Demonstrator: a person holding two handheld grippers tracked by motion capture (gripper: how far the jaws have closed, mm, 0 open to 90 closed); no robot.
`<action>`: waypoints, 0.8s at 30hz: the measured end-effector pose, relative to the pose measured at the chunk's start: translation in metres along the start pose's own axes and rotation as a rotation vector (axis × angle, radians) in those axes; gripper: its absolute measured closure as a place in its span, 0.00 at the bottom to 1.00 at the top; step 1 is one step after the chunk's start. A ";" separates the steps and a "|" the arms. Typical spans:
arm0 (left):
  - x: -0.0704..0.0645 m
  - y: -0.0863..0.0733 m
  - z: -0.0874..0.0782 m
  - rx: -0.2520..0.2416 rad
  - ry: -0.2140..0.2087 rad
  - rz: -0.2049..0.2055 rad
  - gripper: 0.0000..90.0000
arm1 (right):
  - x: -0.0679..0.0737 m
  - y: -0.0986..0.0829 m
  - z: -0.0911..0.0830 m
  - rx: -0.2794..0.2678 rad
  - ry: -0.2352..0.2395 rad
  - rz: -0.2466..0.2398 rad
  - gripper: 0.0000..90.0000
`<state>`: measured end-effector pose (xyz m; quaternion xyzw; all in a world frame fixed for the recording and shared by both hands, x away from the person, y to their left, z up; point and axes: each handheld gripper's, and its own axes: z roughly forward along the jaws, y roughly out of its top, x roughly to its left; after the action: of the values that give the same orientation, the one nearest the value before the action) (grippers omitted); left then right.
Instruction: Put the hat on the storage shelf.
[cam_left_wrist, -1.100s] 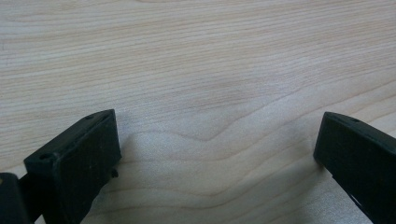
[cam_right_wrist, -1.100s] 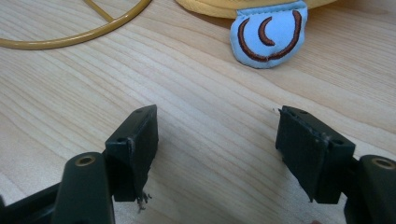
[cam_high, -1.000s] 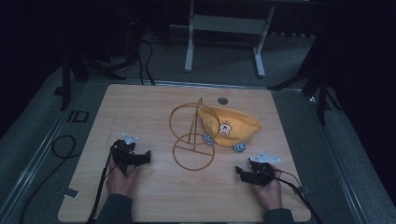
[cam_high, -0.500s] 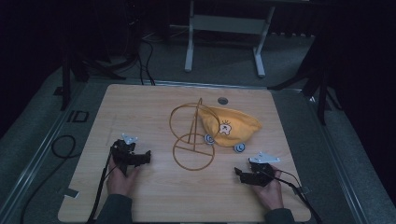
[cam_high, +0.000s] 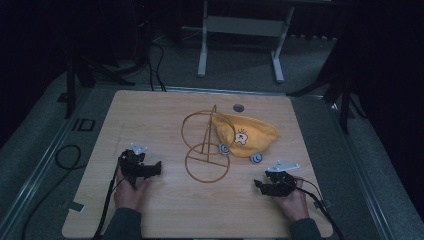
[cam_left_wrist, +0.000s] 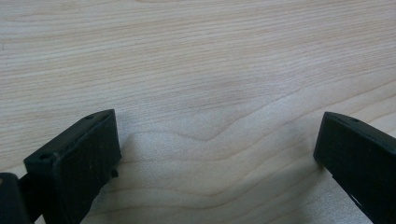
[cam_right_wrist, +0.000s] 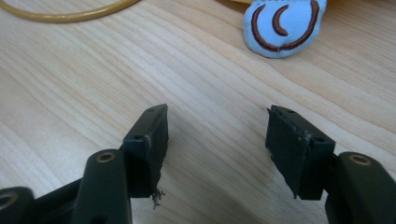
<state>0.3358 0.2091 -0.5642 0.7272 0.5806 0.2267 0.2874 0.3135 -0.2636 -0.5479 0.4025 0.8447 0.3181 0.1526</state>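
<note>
A yellow cloth hat (cam_high: 247, 135) with a small white figure on it lies on the wooden table (cam_high: 150, 115), draped against a tan wire stand (cam_high: 206, 147) made of two rings and a post. Two light-blue round ear pieces (cam_high: 256, 158) stick out at the hat's near edge; one (cam_right_wrist: 282, 25) lies just ahead of my right gripper. That right gripper (cam_high: 261, 186) (cam_right_wrist: 217, 140) rests low on the table at the near right, open and holding nothing. At the near left my left gripper (cam_high: 155, 169) (cam_left_wrist: 217, 144) stands wide open over bare wood.
A round cable hole (cam_high: 238, 107) sits near the table's far edge. Cables (cam_high: 107, 200) trail from both grippers toward the near edge. A white desk frame (cam_high: 240, 30) stands on the dark floor beyond. A ring of the stand (cam_right_wrist: 70, 14) lies ahead-left of the right gripper.
</note>
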 end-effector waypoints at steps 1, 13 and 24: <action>0.000 0.000 0.000 0.000 0.000 0.000 0.00 | -0.001 0.002 -0.001 0.022 0.011 -0.018 0.45; 0.000 0.000 0.000 -0.003 0.000 -0.003 0.00 | -0.008 0.018 -0.010 0.039 0.020 -0.081 0.48; 0.000 0.000 0.000 -0.001 -0.001 -0.002 0.00 | -0.011 0.041 -0.002 0.052 -0.022 -0.112 0.45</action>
<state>0.3359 0.2090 -0.5643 0.7266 0.5810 0.2267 0.2882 0.3438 -0.2537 -0.5189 0.3621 0.8720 0.2829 0.1689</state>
